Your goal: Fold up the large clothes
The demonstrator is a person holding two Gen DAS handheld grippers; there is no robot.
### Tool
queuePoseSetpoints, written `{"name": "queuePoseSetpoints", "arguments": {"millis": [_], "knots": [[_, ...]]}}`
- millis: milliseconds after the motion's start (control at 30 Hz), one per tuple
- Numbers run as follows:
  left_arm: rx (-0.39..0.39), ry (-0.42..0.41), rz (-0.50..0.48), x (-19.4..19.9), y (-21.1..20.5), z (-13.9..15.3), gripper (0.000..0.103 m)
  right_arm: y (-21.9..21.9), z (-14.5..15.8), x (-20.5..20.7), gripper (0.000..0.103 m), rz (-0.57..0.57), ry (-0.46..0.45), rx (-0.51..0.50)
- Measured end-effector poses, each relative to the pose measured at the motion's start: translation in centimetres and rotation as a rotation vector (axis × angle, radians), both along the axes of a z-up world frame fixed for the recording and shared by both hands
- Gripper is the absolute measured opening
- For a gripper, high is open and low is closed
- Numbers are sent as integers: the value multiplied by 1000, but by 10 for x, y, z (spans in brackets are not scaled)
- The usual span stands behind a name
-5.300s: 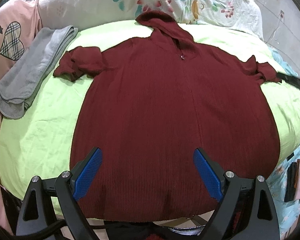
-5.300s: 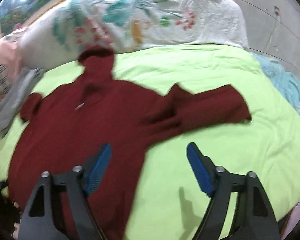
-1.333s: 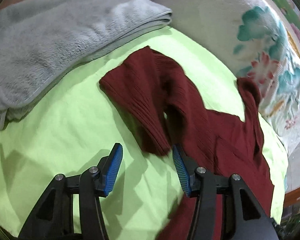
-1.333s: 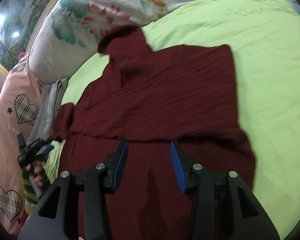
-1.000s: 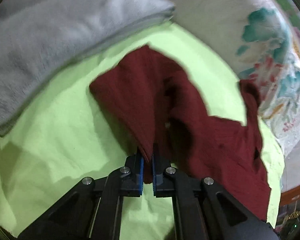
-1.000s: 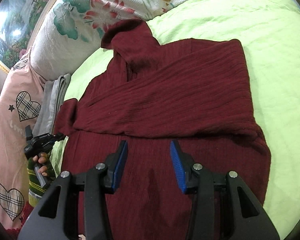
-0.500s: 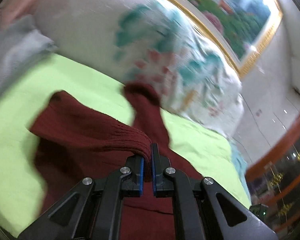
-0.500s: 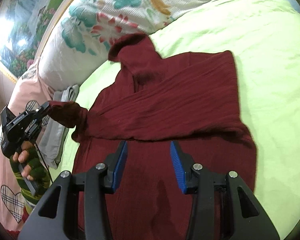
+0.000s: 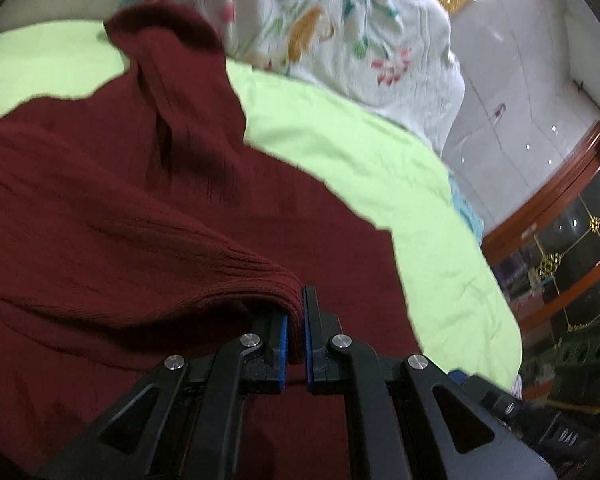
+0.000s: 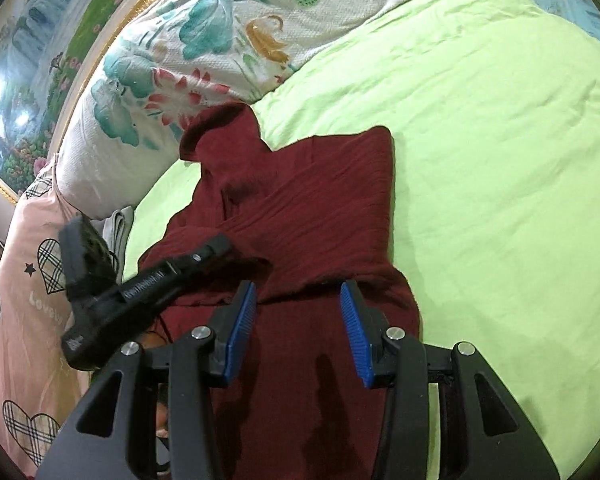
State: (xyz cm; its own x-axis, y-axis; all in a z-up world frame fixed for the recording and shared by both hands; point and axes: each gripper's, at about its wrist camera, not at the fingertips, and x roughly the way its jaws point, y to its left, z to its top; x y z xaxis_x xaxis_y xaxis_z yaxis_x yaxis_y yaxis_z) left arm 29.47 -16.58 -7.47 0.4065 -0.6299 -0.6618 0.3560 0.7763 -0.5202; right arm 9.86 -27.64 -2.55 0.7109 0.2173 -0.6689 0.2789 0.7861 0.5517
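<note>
Left hand-held gripper (image 9: pixel 295 322): clenched on the ribbed cuff (image 9: pixel 260 280) of the sweater's sleeve; the blue pads (image 9: pixel 283 340) pinch the knit between them, and the sleeve drapes away from the jaws over the body of the garment. In the right wrist view the same tool (image 10: pixel 148 280) reaches in from the left above the sweater.

Right hand-held gripper (image 10: pixel 296 328): released, blue pads (image 10: pixel 356 340) spread wide apart, poised over the lower half of the sweater; whether they touch the fabric cannot be told.

Maroon hooded sweater (image 10: pixel 300 216): lies on the bed, hood (image 10: pixel 220 136) pointing toward the pillows. Its far sleeve is folded flat across the chest, ending in a squared edge near the sheet.

Bed sheet (image 10: pixel 500 160): lime green, lightly wrinkled, bare to the right of the garment.

Floral pillow (image 10: pixel 204 52): white with teal and red flowers, just beyond the hood.

Pink bedding (image 10: pixel 24 280): printed with plaid hearts, at the left edge.

Grey towel (image 10: pixel 118 220): a sliver shows between the pink bedding and the sheet.

Wooden cabinet (image 9: pixel 560 240): glass-fronted, beyond the bed in the left wrist view.
</note>
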Motion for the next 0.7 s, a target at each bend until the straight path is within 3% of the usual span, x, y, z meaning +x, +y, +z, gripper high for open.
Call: {"name": "queuePoseSetpoints", "arguments": {"millis": [67, 100, 133, 167, 233, 300, 433, 567, 700], "knots": [[8, 21, -13, -4, 6, -6, 9, 4, -2, 6, 47, 6, 9, 8], [13, 27, -11, -7, 12, -8, 16, 7, -4, 10, 51, 12, 13, 13], [12, 35, -14, -10, 19, -9, 24, 11, -5, 15, 61, 18, 17, 18], [13, 36, -17, -13, 27, -9, 27, 14, -5, 19, 65, 28, 14, 24], [44, 22, -6, -22, 50, -4, 35, 23, -4, 28, 65, 63, 4, 31], [88, 10, 40, -30, 82, -1, 35, 31, -4, 41, 65, 97, 13, 31], [167, -14, 246, -30, 162, 3, 35, 40, -12, 70, 65, 137, 30, 81], [302, -43, 495, -22, 244, 1, 35, 38, -33, 99, 65, 114, 115, 152], [294, 18, 564, -10, 288, -15, 34, 42, -47, 90, 65, 96, 104, 305]]}}
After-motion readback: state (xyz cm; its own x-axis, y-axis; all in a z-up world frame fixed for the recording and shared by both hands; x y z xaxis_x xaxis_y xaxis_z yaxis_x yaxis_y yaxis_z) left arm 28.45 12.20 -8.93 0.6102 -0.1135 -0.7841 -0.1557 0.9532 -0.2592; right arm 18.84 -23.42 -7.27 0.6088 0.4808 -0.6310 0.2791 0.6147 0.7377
